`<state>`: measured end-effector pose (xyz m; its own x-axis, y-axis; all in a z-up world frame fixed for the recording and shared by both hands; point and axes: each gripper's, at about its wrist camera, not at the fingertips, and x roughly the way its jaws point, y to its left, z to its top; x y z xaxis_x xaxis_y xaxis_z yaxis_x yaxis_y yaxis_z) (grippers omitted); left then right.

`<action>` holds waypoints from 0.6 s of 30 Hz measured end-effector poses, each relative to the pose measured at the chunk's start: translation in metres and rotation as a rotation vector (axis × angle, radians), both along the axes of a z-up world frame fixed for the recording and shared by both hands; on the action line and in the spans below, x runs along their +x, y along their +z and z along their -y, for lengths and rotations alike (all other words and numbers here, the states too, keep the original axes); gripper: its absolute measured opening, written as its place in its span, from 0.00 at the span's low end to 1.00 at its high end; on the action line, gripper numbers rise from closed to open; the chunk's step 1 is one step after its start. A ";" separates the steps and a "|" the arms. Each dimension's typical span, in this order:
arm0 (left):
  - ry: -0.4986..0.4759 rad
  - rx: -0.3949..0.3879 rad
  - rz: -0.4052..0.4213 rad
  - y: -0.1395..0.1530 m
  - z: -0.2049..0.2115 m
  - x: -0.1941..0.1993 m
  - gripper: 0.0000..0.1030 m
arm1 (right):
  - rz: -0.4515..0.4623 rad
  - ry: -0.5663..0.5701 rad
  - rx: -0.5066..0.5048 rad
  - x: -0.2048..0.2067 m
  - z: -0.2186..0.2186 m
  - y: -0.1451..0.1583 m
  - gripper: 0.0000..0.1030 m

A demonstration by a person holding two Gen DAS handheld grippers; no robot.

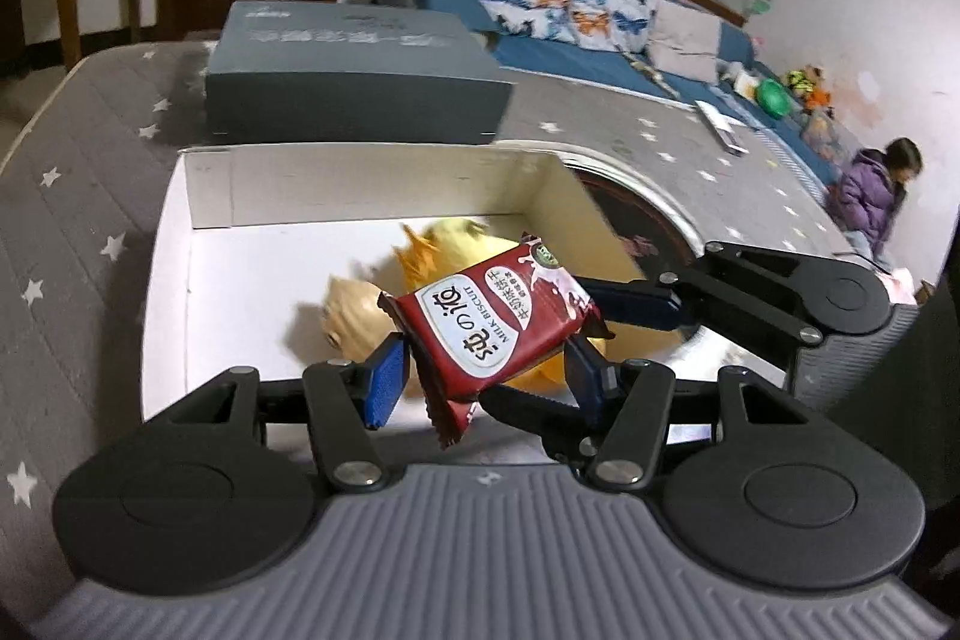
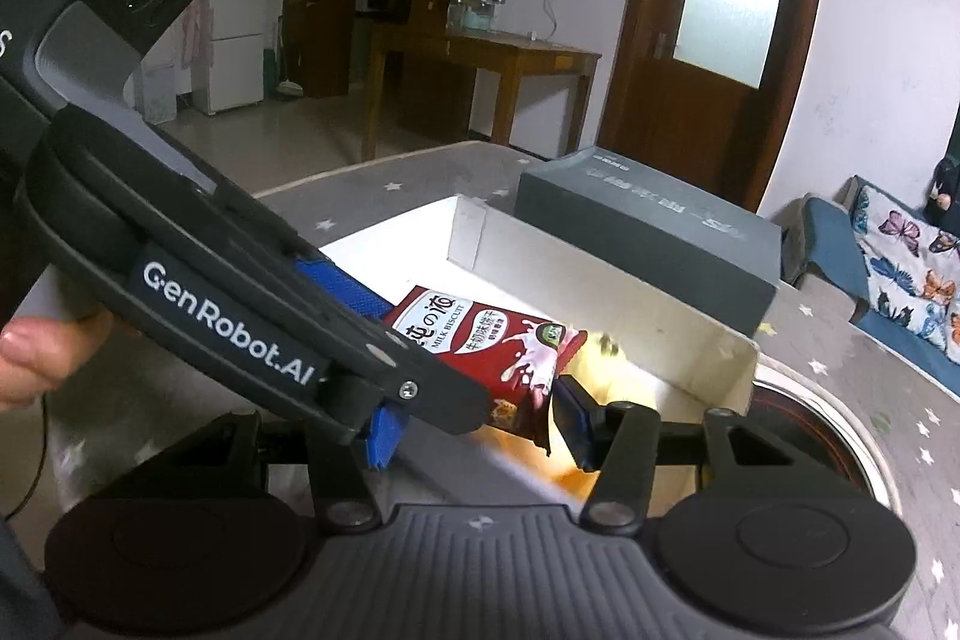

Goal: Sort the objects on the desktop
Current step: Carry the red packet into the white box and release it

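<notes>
Red foil milk biscuit packet [image 1: 492,328] held in the air over the open white cardboard box [image 1: 372,184]
Crinkly wrapper, light and slick, and the biscuits inside probably crack under a hard squeeze, so the safest hold is a gentle pinch across the flat faces or on a crimped end seam. The left gripper [image 1: 486,382] stands at a middling width, its blue pads closed against the packet's two long edges. The right gripper [image 2: 480,427] straddles the packet's far end at much the same width, but whether it presses on it cannot be told. Count: one biscuit packet, two grippers, one white box, one closed grey box [image 1: 354,69] just behind it, and blurred yellow and orange items [image 1: 456,238] on the white box's floor, at least two, the exact number unclear
</notes>
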<state>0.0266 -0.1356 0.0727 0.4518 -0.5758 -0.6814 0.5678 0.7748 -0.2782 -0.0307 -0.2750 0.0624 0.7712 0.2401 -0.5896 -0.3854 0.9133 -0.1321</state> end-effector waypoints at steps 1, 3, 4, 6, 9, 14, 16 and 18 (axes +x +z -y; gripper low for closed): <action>0.009 0.001 -0.012 -0.002 -0.001 0.008 0.56 | -0.003 0.001 0.003 0.008 0.000 -0.001 0.52; 0.021 -0.002 -0.035 -0.008 -0.002 0.024 0.56 | -0.017 0.000 0.013 0.025 0.000 -0.004 0.52; 0.031 -0.007 -0.055 -0.012 -0.003 0.032 0.56 | -0.025 0.000 0.018 0.034 0.001 -0.006 0.52; 0.046 -0.018 -0.092 -0.018 -0.005 0.045 0.56 | -0.047 -0.008 0.034 0.048 0.002 -0.010 0.52; 0.062 -0.021 -0.121 -0.027 -0.007 0.057 0.56 | -0.084 -0.025 0.064 0.065 0.006 -0.020 0.52; 0.069 -0.010 -0.128 -0.034 -0.008 0.059 0.57 | -0.098 -0.029 0.063 0.072 0.007 -0.029 0.54; 0.074 -0.008 -0.125 -0.034 -0.008 0.058 0.58 | -0.098 -0.030 0.060 0.071 0.006 -0.030 0.54; 0.081 -0.003 -0.121 -0.034 -0.009 0.058 0.58 | -0.096 -0.034 0.062 0.071 0.006 -0.031 0.55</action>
<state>0.0844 -0.1266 0.0384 0.4113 -0.5429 -0.7322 0.4658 0.8157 -0.3431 0.0398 -0.2810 0.0319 0.7205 0.2530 -0.6457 -0.3620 0.9314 -0.0389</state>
